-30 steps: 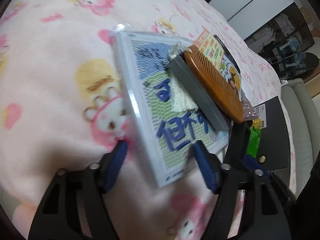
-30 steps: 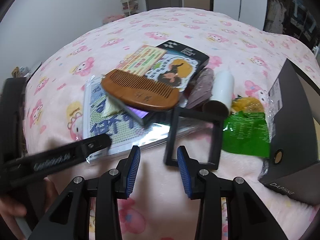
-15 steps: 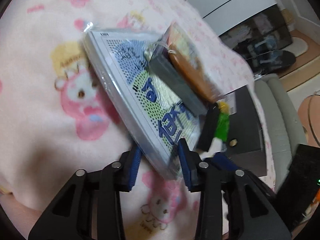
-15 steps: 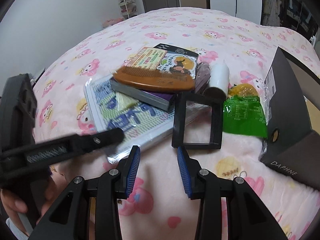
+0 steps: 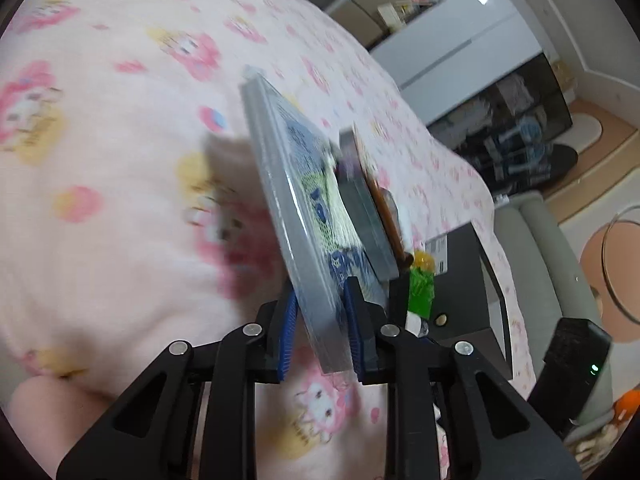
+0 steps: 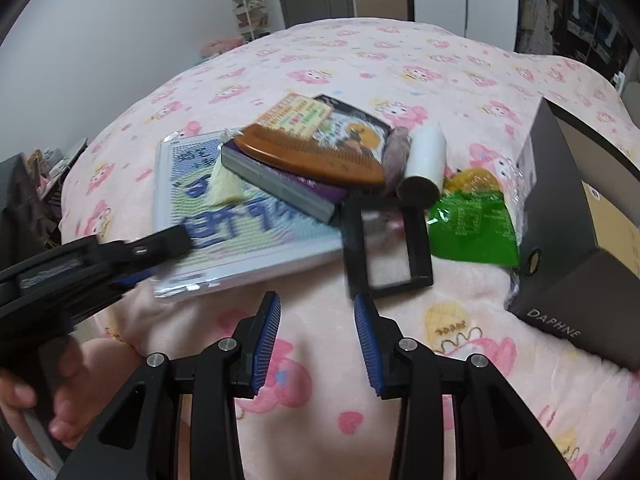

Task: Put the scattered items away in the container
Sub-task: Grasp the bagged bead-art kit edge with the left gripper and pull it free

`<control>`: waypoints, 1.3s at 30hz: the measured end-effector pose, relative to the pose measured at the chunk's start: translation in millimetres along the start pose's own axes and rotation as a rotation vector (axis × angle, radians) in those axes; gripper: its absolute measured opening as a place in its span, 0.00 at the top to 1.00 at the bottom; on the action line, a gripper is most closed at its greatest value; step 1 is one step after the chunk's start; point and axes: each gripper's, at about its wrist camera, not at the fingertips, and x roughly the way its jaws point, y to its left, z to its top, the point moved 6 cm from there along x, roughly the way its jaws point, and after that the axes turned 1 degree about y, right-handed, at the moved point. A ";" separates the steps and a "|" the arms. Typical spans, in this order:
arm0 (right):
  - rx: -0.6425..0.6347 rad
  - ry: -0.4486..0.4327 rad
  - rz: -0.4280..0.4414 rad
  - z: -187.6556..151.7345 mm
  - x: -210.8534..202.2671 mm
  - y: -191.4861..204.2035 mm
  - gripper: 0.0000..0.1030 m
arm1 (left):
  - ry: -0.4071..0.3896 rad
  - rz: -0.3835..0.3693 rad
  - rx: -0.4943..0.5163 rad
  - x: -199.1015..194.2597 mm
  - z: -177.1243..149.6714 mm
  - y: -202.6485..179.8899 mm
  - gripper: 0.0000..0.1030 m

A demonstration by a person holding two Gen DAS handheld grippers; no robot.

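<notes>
Left wrist: hand-held gripper now seemingly tighter on packet.

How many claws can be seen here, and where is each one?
2. The left claw pinches the near edge of the flat plastic-wrapped kit. The right claw hangs open and empty over the pink blanket, short of the black frame.

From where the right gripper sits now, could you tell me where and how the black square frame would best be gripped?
Grip the black square frame on its near rail, coming from the near side along the blanket. The frame lies flat and hollow, so one finger can go into the opening and one outside. The right gripper is open and almost lined up with that rail; the far rail lies under the white roller.
</notes>
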 end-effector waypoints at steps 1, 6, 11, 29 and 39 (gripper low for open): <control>-0.008 0.001 0.007 1.3 0.6 3.4 0.66 | -0.017 0.025 0.004 -6.4 1.0 3.7 0.79; -0.062 0.013 0.053 9.9 13.9 24.3 0.65 | -0.033 0.105 -0.038 -15.2 3.2 32.3 0.76; -0.095 0.055 0.064 15.9 40.2 36.3 0.60 | -0.052 0.152 -0.132 -1.2 1.7 49.4 0.62; -0.003 0.097 0.161 16.5 53.1 31.9 0.57 | 0.085 0.231 -0.094 -6.8 -15.0 57.1 0.52; 0.001 0.156 0.273 -38.0 11.0 32.3 0.59 | 0.171 0.287 -0.037 -16.3 -27.5 60.4 0.46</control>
